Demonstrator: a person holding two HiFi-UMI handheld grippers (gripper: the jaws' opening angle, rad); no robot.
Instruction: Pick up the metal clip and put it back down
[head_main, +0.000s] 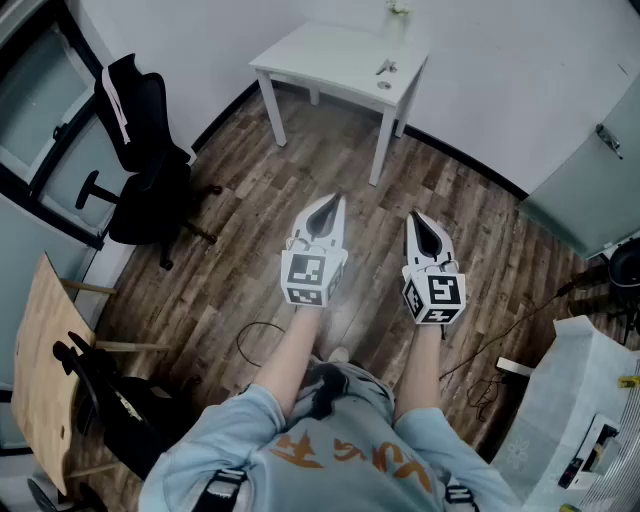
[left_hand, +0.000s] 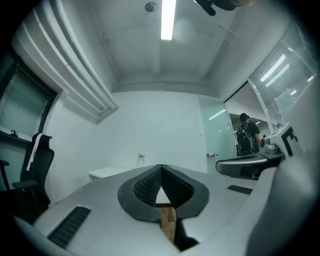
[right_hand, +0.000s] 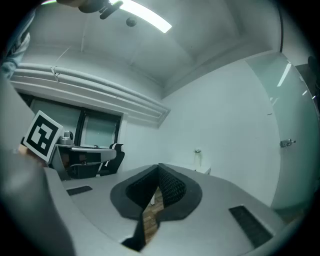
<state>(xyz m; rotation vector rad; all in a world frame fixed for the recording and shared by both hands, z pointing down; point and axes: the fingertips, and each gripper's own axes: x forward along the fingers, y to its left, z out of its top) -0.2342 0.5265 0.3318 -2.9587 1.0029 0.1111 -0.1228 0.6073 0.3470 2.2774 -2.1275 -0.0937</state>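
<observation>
A small metal clip (head_main: 386, 68) lies on the white table (head_main: 330, 55) at the far end of the room, near its right edge. Both grippers are held out over the wooden floor, well short of the table. My left gripper (head_main: 334, 198) is shut, its tips meeting with nothing between them, as the left gripper view (left_hand: 161, 166) confirms. My right gripper (head_main: 414, 214) is also shut and empty, and its pads touch in the right gripper view (right_hand: 159, 166). The clip itself cannot be made out in either gripper view.
A small vase (head_main: 398, 15) stands at the table's back edge. A black office chair (head_main: 145, 150) is at the left, with a wooden board (head_main: 40, 360) leaning below it. Cables (head_main: 255, 340) lie on the floor. A glass door (head_main: 590, 180) is at the right, and a person (left_hand: 246, 132) stands beyond it.
</observation>
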